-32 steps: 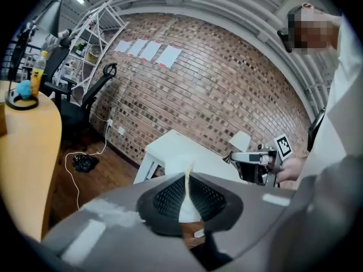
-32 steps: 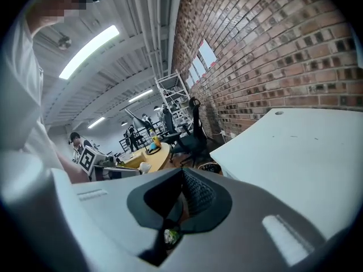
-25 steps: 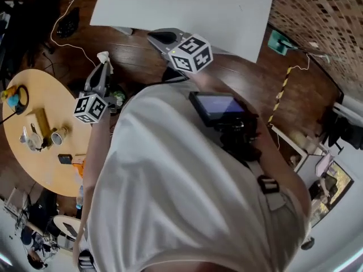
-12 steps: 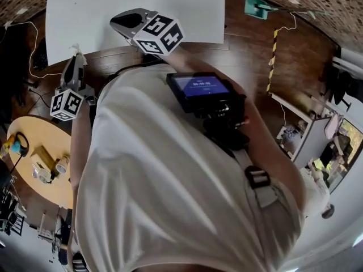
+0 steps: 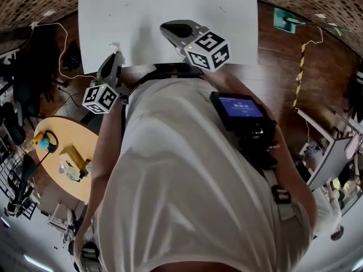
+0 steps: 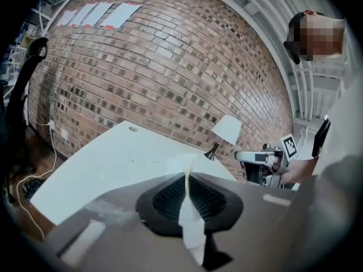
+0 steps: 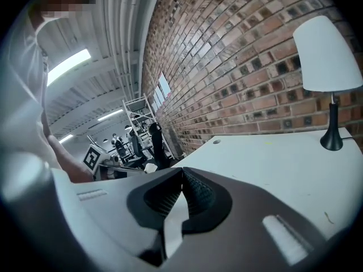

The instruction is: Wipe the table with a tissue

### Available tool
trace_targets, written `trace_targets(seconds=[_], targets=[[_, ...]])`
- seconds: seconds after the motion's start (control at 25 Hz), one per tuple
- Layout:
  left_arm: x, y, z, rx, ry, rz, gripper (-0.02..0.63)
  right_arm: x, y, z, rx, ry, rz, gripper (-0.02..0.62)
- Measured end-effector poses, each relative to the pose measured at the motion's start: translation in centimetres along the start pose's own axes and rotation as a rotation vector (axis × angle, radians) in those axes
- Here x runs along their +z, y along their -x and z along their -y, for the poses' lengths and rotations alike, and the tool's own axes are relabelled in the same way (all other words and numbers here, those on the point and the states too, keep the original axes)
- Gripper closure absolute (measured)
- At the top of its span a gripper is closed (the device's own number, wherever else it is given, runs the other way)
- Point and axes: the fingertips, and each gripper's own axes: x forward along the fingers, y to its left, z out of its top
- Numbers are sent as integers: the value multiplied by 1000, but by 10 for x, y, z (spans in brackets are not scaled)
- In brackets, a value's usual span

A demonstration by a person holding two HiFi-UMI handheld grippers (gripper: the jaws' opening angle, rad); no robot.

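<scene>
The wiping does not seem to have begun. The tissue (image 6: 184, 164) is pinched in the left gripper (image 6: 187, 173) and looks to be held above the table (image 6: 108, 169), not pressed on it. No wiped patch or smear can be made out on the white top, so the whole wipe appears left to do.

In the head view the left gripper (image 5: 115, 56) sits at the upper left. Its tip points up-frame over the near edge of the table (image 5: 170, 10), and its cube is toward the person. Its jaws are closed on the tissue, with a pale wisp poking out past the tips.

The right gripper (image 5: 168, 27) is at the upper centre of that view, farther in over the table and angled up and to the left. In its own view the right gripper (image 7: 182, 171) has its jaws pressed together with nothing between them. A lamp (image 7: 329, 55) stands on the table at the right edge of that frame.
</scene>
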Motion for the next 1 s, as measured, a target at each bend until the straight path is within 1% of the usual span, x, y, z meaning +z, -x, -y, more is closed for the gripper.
trace_targets(seconds=[0.16, 0.44, 0.64, 0.8, 1.0], targets=[[6, -17, -34, -14, 17, -52, 581, 0, -18, 11, -59, -30, -5, 588], [17, -46, -91, -10, 27, -132, 580, 5, -41, 19, -143, -56, -15, 588], [17, -62, -118, -53, 25, -194, 580, 7, -50, 18, -215, -79, -12, 588], [19, -73, -132, -81, -24, -237, 580, 10, -53, 17, -269, -81, 3, 588], [26, -85, -157, -37, -90, -292, 580, 11, -57, 13, -316, -114, 16, 588]])
